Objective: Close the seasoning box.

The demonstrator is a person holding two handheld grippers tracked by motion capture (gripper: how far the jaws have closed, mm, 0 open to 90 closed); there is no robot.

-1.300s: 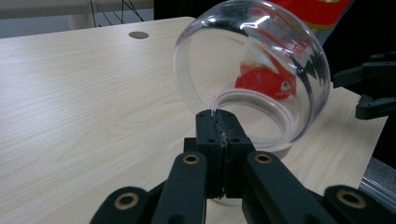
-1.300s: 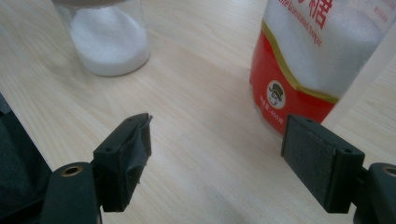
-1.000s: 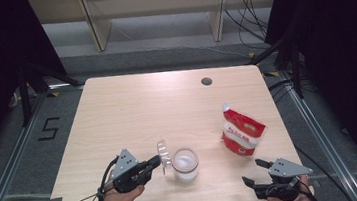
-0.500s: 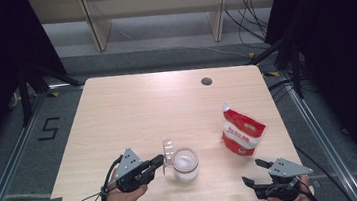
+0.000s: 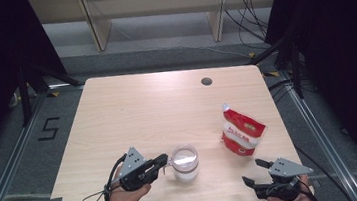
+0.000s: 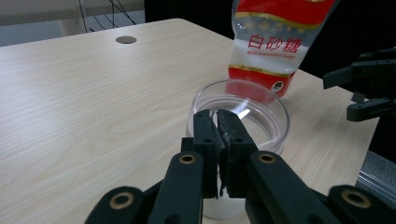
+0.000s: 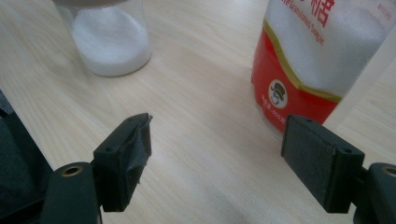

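Note:
A clear jar (image 5: 185, 164) with white sugar in its bottom stands near the table's front edge. My left gripper (image 5: 165, 158) comes at it from the left, jaws shut (image 6: 217, 116) on a thin clear plastic piece at the jar's near rim (image 6: 275, 107); the piece is hard to make out. A red-and-white sugar bag (image 5: 243, 134) stands to the jar's right, and also rises behind the jar (image 6: 275, 42). My right gripper (image 5: 252, 171) hovers open at the front right edge, nothing between its jaws (image 7: 217, 140), facing the bag (image 7: 322, 51) and jar (image 7: 112, 42).
The light wooden table (image 5: 167, 111) has a round cable hole (image 5: 206, 81) at the back right. Grey floor with rails surrounds it, and shelving stands behind. The right gripper (image 6: 364, 88) appears at the edge of the left gripper view.
The clear piece in my left gripper stood upright just left of the jar; now it sits lower at the jar's rim. The right gripper has not moved.

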